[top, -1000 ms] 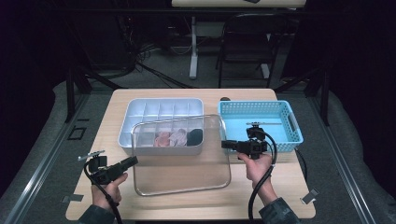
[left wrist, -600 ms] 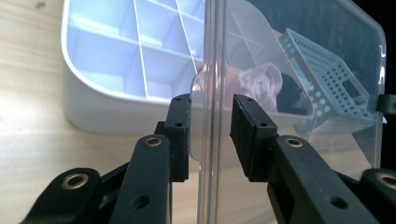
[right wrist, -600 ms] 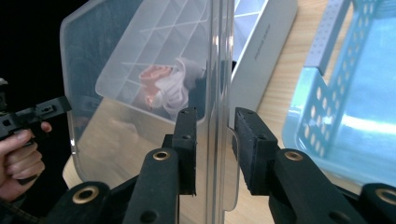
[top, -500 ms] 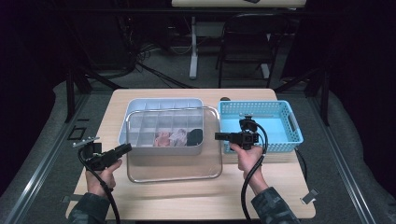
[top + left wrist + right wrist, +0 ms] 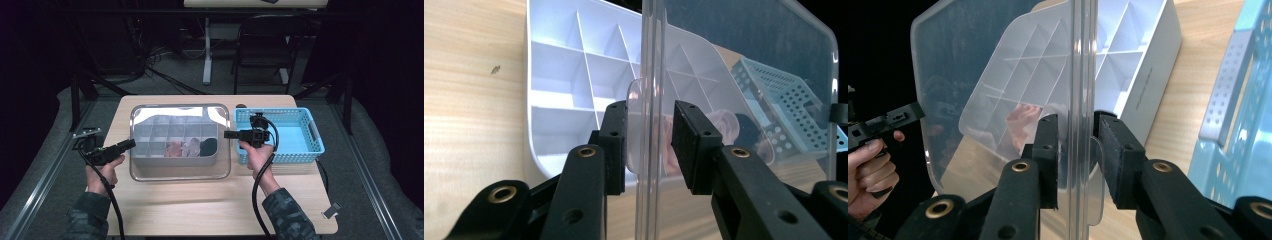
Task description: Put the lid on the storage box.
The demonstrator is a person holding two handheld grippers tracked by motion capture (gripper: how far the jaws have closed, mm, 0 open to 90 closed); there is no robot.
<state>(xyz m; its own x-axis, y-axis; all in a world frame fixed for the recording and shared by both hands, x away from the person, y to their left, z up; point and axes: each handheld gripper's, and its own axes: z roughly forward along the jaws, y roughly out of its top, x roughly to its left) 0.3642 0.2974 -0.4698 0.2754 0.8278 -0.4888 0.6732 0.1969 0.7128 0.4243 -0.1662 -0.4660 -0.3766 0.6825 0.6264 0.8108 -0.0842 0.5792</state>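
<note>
Overhead, the clear lid (image 5: 180,142) hangs above the wooden table (image 5: 200,205), dark room around.

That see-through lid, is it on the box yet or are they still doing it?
Not on yet. Already done: the left gripper and the right gripper each clamp an end of the clear lid, which is up off the table. In hand: it hangs tilted over the white divided box. Left, probably: lower it flat onto the box and let go.
</note>
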